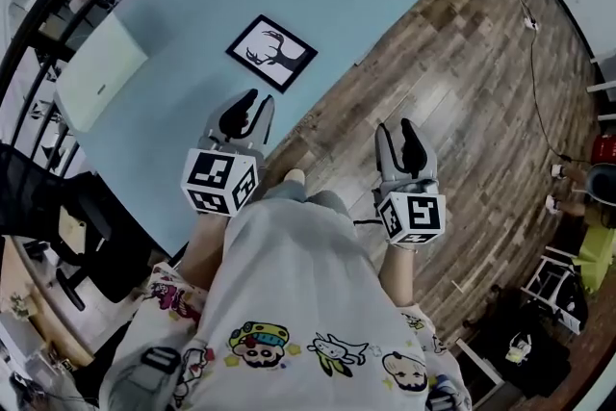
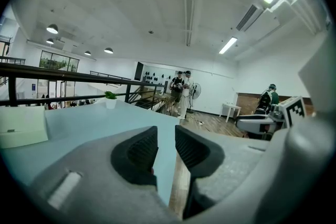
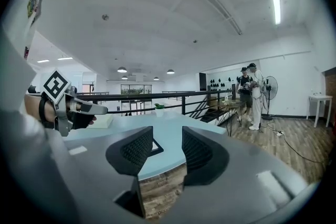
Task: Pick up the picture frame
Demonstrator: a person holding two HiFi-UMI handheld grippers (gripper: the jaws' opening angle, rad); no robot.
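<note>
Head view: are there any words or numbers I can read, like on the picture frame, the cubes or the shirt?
No words or numbers can be read anywhere.
On the picture frame: only a black antlered silhouette, no writing.
On the cubes of the left gripper and right gripper: black-and-white square patterns, not letters.
On the pale box: a tiny mark, too small to read.
On the shirt: cartoon figures, no words.

The left hand-held gripper [image 1: 258, 102] and right hand-held gripper [image 1: 395, 126] have grey moulded bodies, black ribbed pads [image 3: 137, 150] and a white cube [image 1: 219, 180] with black square markers. The person wears a pale grey shirt [image 1: 289, 279] printed with cartoon figures.
</note>
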